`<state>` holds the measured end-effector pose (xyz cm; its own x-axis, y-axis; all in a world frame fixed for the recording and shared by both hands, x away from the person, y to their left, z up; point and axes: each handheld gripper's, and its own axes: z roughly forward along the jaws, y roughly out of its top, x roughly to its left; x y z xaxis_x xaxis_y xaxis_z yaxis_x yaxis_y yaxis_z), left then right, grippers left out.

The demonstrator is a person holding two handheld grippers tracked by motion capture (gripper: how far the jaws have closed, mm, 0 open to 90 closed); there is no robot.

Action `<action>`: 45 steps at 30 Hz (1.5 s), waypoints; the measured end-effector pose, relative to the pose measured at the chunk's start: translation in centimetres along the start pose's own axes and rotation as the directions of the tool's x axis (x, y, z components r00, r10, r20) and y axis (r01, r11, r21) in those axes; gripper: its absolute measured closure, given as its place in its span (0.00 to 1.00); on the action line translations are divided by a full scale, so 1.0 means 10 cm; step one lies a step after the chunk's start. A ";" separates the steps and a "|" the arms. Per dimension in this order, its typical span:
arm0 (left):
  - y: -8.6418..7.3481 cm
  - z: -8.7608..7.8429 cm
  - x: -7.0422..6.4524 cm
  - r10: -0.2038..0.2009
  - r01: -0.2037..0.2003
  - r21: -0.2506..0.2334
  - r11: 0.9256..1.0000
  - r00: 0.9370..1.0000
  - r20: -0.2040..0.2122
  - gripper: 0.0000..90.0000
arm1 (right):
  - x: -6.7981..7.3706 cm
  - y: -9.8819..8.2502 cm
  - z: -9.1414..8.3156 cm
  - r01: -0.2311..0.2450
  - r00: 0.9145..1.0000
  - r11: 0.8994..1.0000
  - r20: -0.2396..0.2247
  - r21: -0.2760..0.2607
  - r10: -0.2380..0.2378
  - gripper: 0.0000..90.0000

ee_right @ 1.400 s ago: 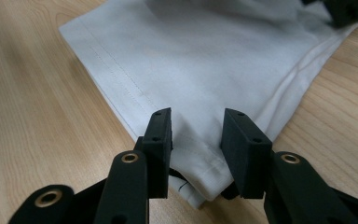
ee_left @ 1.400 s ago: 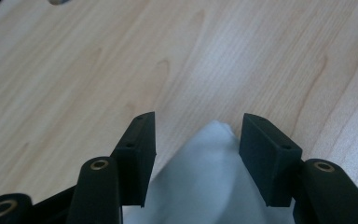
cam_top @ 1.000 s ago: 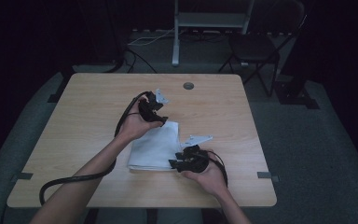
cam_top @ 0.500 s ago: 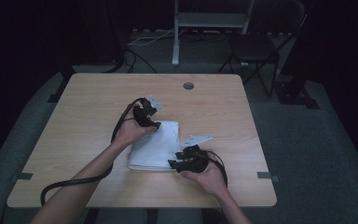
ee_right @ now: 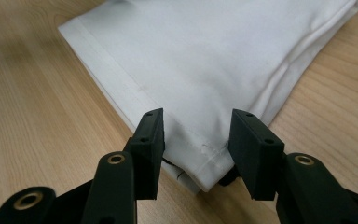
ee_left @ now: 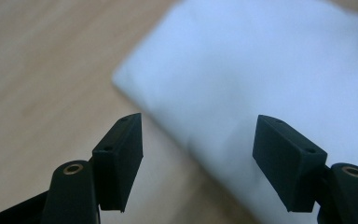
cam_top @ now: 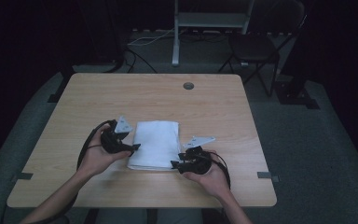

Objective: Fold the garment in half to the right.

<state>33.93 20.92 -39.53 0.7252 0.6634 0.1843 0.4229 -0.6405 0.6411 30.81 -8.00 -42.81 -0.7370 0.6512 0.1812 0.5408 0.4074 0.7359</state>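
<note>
high view, cloth: a white folded cloth lies flat on the wooden worktop, near its front edge, between the two hands.
high view, left gripper: the left gripper sits at the cloth's left edge, low over the worktop.
high view, right gripper: the right gripper is at the cloth's near right corner.
left gripper view, fingers: its fingers stand wide apart and have just been opening; nothing is between them, and the blurred cloth lies ahead and under the right one.
right gripper view, fingers: part open, one finger on each side of the cloth's corner; i judge the pads are not pressing it, though the contact is hard to read.
right gripper view, cloth look: several stacked layers, stitched hem along the edge, smooth top with faint creases, corner layers slightly uneven.
risk, right side: closing here may catch only the upper layers, since the corner is stepped, and the fold would splay.
risk, left side: the wide fingers could push the edge and wrinkle or slide the cloth instead of taking it.
</note>
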 end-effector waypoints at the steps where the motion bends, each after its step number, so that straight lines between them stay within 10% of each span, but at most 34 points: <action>1: -0.04 -0.02 -0.03 -0.004 0.004 -0.007 1.000 1.000 0.000 0.37 | 0.00 0.00 0.00 -0.003 1.000 1.000 -0.001 0.000 0.003 0.62; 14: -0.25 0.01 -0.18 -0.025 0.025 -0.027 0.999 1.000 0.002 0.37 | 0.00 0.00 0.09 -0.014 1.000 1.000 0.011 0.010 0.014 0.62; 45: -0.13 0.33 0.38 -0.176 0.172 -0.038 0.984 0.976 -0.131 0.37 | -0.31 0.48 0.56 -0.062 0.996 0.998 0.060 -0.015 0.062 0.60</action>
<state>37.92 23.02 -42.15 0.5619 0.8106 0.1646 0.5205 -0.5012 0.6912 37.95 -4.51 -43.46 -0.6760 0.7128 0.1869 0.5789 0.3566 0.7333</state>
